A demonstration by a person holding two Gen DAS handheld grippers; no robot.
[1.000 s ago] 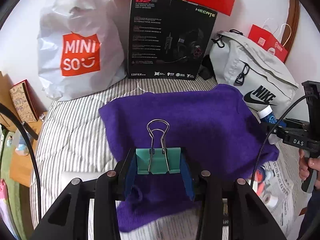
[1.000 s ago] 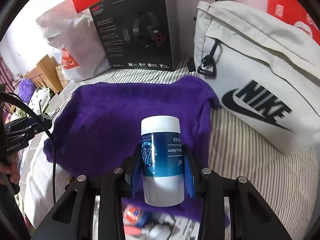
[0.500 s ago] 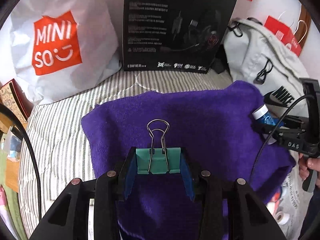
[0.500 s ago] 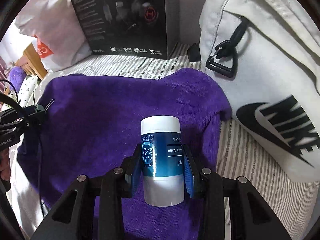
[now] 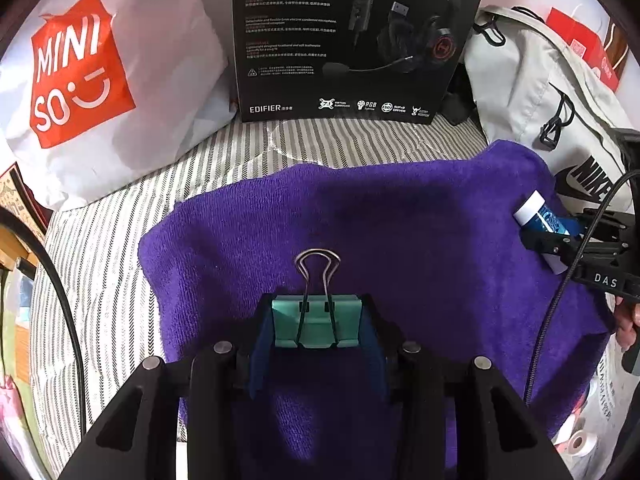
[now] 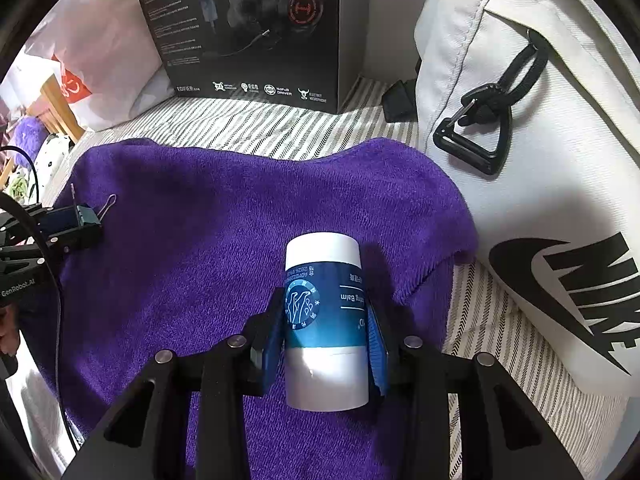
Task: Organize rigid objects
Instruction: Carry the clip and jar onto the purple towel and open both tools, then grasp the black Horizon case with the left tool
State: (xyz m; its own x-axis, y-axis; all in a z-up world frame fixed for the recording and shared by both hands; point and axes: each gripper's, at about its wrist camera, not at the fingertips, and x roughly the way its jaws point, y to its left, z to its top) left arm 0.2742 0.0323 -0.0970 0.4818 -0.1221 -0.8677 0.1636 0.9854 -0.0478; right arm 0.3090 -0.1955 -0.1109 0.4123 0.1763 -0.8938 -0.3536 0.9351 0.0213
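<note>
The underside of the teal binder clip [image 5: 316, 326] is being hidden by the left gripper [image 5: 316, 332], whose blue pads are being pressed against the clip's two sides; only its silver wire handle is being shown clear of the jaws, above the purple towel [image 5: 400, 232]. The lower end of the blue-and-white balm tube [image 6: 325, 320] is being covered by the right gripper [image 6: 326, 340], which is being kept closed around its middle, and part of the label text is too small to be read. In the left wrist view the tube is being seen only partly, at the towel's right edge beside the white Nike bag [image 5: 552, 112]. The tops of the black headset box [image 5: 352, 40] and the Miniso bag [image 5: 100, 80] are being cut off by the frame. Items at the lower right, on printed paper, are being left too blurred to be named.

Compared with one second ago, both grippers are being held further forward over the striped bed [image 5: 120, 216]: the box and bags are being shown larger and nearer, the red bag at the top is being lost from the left view, and the towel is filling more of both views.
</note>
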